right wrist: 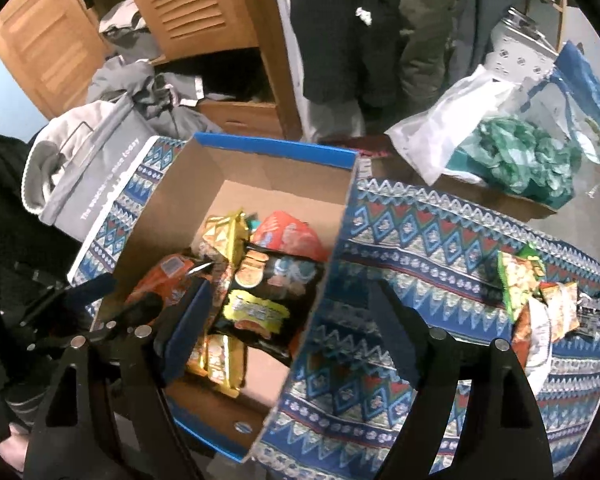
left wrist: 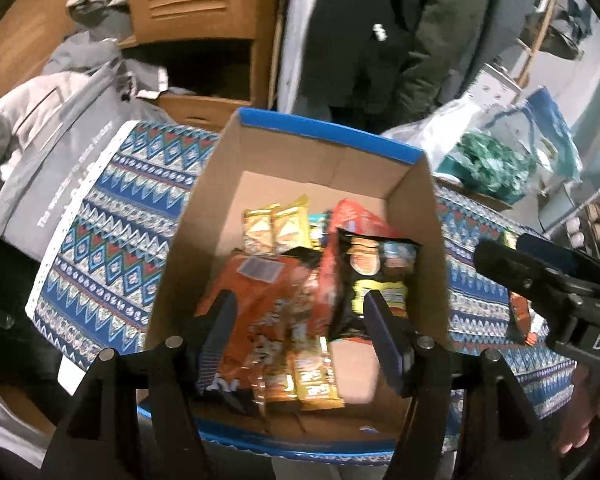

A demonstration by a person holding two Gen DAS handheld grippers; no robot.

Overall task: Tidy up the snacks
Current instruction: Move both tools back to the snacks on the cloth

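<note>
- The cardboard box [left wrist: 416, 208] sits on the patterned cloth [right wrist: 440, 240] with most of the snacks already inside: an orange bag [left wrist: 260, 304] near left, a black bag [right wrist: 268, 292] in the middle, gold bars [left wrist: 312, 376] near, gold packets [left wrist: 276, 228] and a red packet [right wrist: 288, 236] far
- The left gripper [left wrist: 300, 336] hangs over the box with its jaws spread and nothing pinched between them; the orange bag lies loose below
- The right gripper [right wrist: 292, 328] is also spread and empty, straddling the box's right wall: its left finger is over the box, its right finger over the cloth
- What is left outside, as far as can be seen, is a small pile of packets [right wrist: 540, 300] on the cloth, well to the right of the box, a green packet [right wrist: 518, 276] on top
- That pile lies to the right of the right gripper, so the right hand is plainly the nearer one
- The green packet's long axis runs roughly near to far, so jaws closing left to right would probably suit
</note>
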